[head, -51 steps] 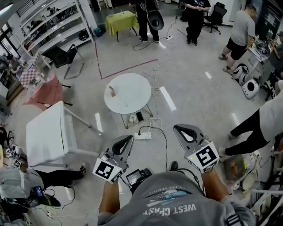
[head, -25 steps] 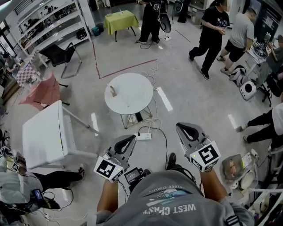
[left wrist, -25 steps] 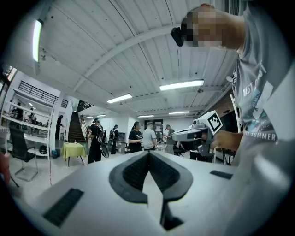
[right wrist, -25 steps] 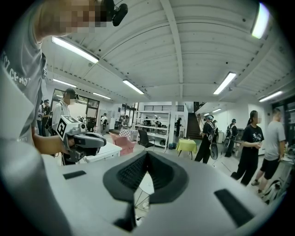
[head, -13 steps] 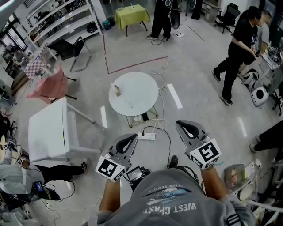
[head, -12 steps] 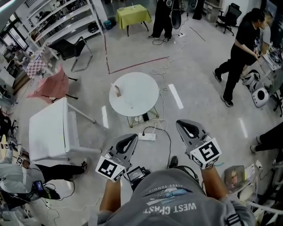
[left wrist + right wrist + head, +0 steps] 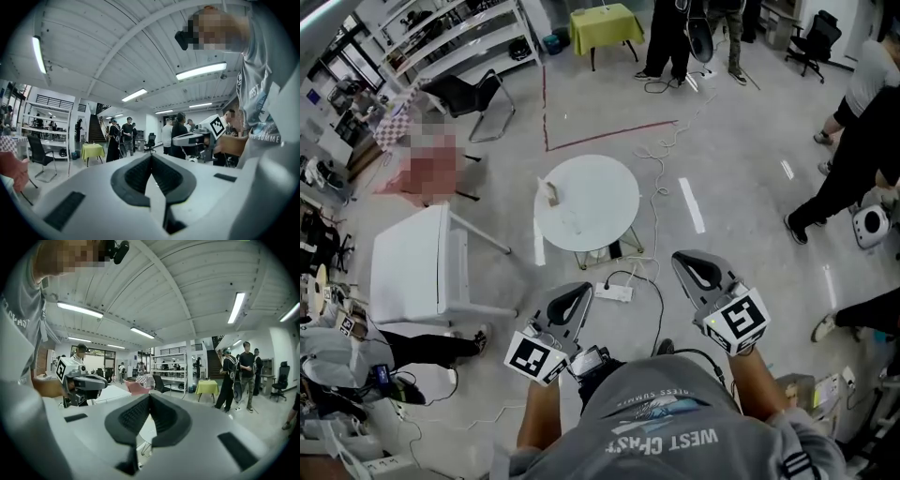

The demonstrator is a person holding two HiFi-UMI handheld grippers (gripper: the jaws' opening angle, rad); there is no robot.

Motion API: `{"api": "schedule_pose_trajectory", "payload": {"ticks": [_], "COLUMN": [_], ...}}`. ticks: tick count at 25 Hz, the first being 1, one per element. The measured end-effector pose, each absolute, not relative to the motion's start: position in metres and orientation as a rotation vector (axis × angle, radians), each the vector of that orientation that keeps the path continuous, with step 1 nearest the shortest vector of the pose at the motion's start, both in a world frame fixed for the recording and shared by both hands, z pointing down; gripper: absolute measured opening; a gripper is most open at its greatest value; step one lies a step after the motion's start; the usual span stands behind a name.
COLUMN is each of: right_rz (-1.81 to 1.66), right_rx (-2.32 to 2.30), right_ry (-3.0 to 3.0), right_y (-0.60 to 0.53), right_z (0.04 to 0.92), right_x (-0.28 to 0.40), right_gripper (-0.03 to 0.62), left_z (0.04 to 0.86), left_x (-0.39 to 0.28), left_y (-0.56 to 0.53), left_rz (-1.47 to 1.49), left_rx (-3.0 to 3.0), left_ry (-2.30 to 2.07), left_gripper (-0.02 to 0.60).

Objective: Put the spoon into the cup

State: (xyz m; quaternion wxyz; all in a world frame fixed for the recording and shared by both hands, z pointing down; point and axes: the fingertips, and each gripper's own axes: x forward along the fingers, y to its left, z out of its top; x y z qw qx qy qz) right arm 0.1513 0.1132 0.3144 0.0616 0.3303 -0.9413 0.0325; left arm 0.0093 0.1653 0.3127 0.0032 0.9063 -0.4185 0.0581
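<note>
Cup [image 7: 551, 193] seen on round table [image 7: 605, 183], left side, far ahead of and well apart from left gripper [image 7: 575, 293] and right gripper [image 7: 686, 263]. Both jaws closed, nothing held. Spoon too small to tell. Gripper posture unchanged from earlier frame.

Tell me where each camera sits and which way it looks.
Head view: on the person's head, looking down at the round white table; left claw, right claw and forearms show.
Left gripper view: on the left claw, along its shut jaws; right claw shows.
Right gripper view: on the right claw, likewise; left claw shows.
Both gripper views share the yellow-green covered table.
</note>
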Motion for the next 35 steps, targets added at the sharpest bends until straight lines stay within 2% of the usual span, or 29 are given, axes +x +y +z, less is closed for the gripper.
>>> {"api": "schedule_pose_trajectory", "payload": {"ticks": [14, 35], "right_rz": [0.156, 0.094], "right_rx": [1.072, 1.308], "right_ry": [-2.794, -2.634], "right_y": [0.061, 0.010], "right_z": [0.328, 0.318], "right_x": [0.164, 0.090], "right_gripper": [0.003, 0.003], "left_z": [0.326, 0.326], "left_x": [0.023, -0.047], "left_y": [0.102, 0.014], "left_rz": [0.207, 0.077], "left_rx": [2.862, 2.999], "left_ry": [-1.199, -0.911], "left_gripper": [0.003, 0.003]}}
